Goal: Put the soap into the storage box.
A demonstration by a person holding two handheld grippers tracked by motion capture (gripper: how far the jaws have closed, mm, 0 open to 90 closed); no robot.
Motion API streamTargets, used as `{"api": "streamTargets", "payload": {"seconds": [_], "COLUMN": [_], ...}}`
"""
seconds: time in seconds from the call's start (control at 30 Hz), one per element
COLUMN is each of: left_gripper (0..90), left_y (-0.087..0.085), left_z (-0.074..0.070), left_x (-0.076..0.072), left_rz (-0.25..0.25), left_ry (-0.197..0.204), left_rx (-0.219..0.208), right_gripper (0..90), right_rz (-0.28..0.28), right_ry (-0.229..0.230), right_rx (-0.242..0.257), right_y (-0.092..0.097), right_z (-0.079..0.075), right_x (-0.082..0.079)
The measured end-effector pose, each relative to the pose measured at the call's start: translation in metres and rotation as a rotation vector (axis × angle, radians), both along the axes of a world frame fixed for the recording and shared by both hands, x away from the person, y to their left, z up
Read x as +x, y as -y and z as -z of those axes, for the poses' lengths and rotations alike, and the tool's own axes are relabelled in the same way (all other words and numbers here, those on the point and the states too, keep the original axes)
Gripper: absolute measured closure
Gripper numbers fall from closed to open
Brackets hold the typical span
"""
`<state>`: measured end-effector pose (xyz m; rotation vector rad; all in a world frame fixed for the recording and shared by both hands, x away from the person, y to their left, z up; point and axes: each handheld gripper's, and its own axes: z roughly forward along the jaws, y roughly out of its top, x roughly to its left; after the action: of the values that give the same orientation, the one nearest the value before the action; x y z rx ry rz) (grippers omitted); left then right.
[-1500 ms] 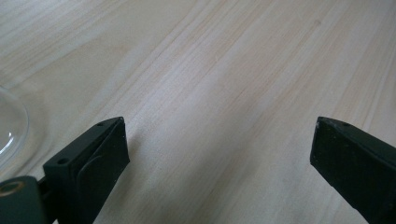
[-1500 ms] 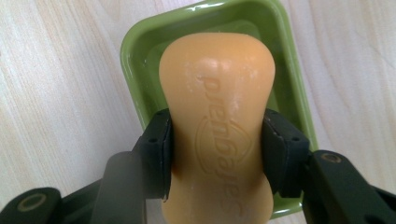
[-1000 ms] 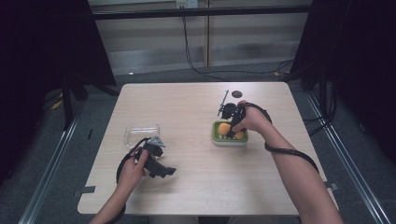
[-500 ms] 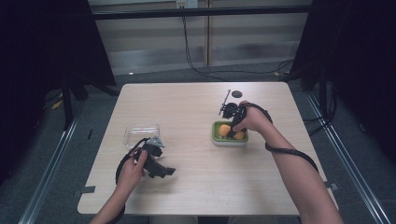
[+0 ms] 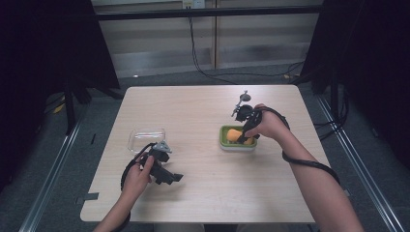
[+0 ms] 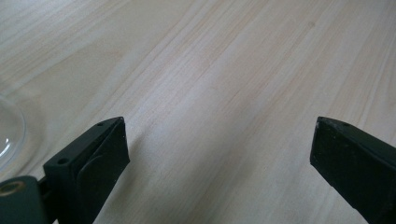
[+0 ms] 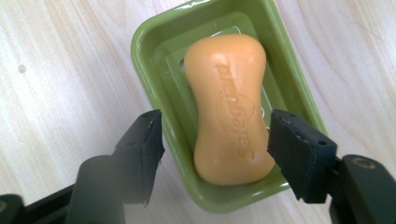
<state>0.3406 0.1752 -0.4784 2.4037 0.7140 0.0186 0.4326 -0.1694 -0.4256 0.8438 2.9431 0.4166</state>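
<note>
Orange soap (image 7: 231,107) lies in the green dish (image 7: 154,42); clear tray (image 5: 146,139) holds nothing.

A lab-like recording bay: black curtains (image 5: 43,63), loose cables (image 5: 203,53), bare wooden table (image 5: 193,111).

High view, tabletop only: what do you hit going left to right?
Clear plastic container → left hand-held gripper, jaws open over bare wood → green soap dish holding an orange soap bar → right hand-held gripper, open, jaws either side of the soap.
</note>
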Motion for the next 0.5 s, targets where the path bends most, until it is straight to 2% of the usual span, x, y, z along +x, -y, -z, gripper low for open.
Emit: {"api": "streamTargets", "payload": {"seconds": [0.23, 0.33, 0.5], "left_gripper": [4.2, 4.2, 4.2], "left_y": [0.000, 0.000, 0.001], "left_z": [0.000, 0.000, 0.001], "left_x": [0.000, -0.001, -0.001], "left_rz": [0.002, 0.001, -0.004], "left_ry": [-0.002, -0.003, -0.002], "left_rx": [0.003, 0.001, -0.003], "right_gripper": [30.3, 28.6, 26.4], "right_rz": [0.028, 0.017, 0.016], "right_ry": [0.009, 0.011, 0.009], "right_rx": [0.019, 0.042, 0.052], "right_y": [0.007, 0.008, 0.006], "right_z": [0.000, 0.000, 0.000], "right_x": [-0.010, -0.015, -0.027]}}
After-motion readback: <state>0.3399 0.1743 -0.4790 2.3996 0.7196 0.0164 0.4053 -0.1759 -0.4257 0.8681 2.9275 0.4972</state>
